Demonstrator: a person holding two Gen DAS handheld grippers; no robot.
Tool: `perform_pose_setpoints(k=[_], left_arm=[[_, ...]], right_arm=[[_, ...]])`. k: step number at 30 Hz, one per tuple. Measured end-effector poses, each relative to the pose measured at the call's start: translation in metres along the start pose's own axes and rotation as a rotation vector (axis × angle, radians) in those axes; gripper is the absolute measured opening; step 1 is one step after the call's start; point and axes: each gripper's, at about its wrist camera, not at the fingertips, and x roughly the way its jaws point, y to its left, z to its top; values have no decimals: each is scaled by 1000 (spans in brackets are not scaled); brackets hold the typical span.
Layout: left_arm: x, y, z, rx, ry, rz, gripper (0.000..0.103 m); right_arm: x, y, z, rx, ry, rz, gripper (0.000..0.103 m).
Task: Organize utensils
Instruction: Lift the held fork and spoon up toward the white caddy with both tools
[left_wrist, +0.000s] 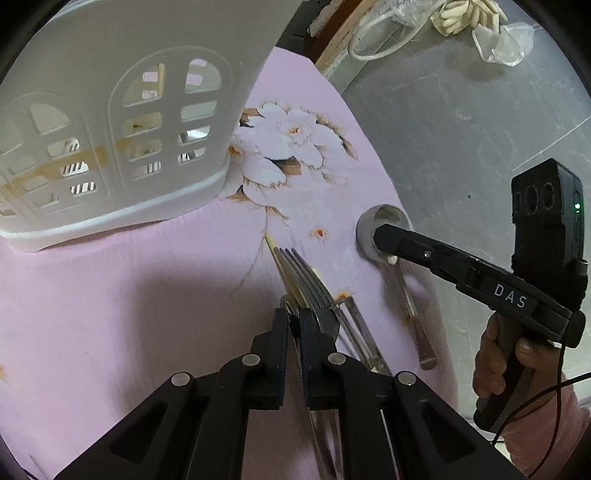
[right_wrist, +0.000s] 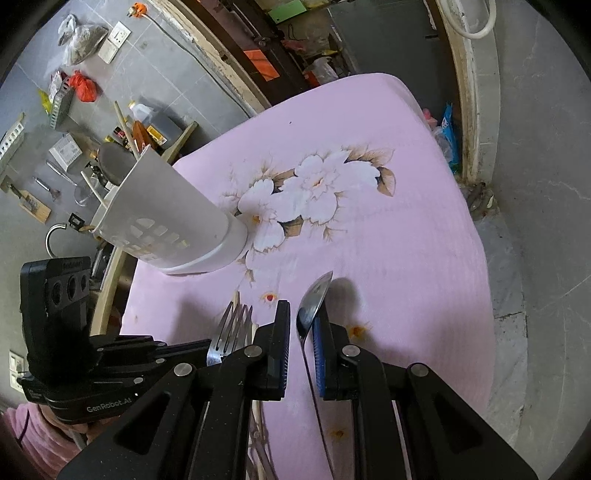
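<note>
Two handheld tongs work over a counter draped in a pink cloth printed with a large white flower, beside a white perforated utensil holder. The left tongs are nearly closed, their black pads pinching the neck of a metal fork whose tines point forward toward the holder; a pale chopstick lies just beside the tines, and whether it is caught in the same grip cannot be told. The right tongs are likewise almost shut, clamped on the neck of a steel spoon, its bowl turned on edge and sticking out beyond the fingertips above the cloth. Seen from the left wrist camera, the spoon's handle runs back along the cloth toward the near edge, and a person's hand grips the right tool's handle. A further flat metal utensil lies on the cloth between fork and spoon; its kind is unclear. The holder stands on the cloth at the flower's edge, with sticks rising from its open top in the right wrist view.
</note>
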Motion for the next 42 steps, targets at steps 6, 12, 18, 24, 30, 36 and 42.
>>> perform_pose_setpoints(k=[6, 12, 18, 24, 30, 36, 42], left_arm=[[2, -7, -2, 40, 13, 9, 9], [-3, -9, -3, 29, 5, -19, 5], [-10, -11, -13, 37, -19, -19, 3], [-40, -8, -21, 49, -138, 9, 3], [-73, -6, -29, 66, -281, 30, 3], [-116, -5, -33, 74, -463, 72, 2], [-167, 6, -22, 42, -643, 86, 2]], right_arm=[[2, 1, -5, 5, 15, -10, 10], [-8, 6, -6, -16, -7, -25, 4], [-27, 15, -11, -24, -59, -34, 3], [-48, 27, -20, -43, -147, -22, 3], [-62, 40, -28, -48, -232, 1, 3], [-87, 70, -27, -100, -401, 25, 3], [-114, 115, -7, -198, -614, 78, 3]])
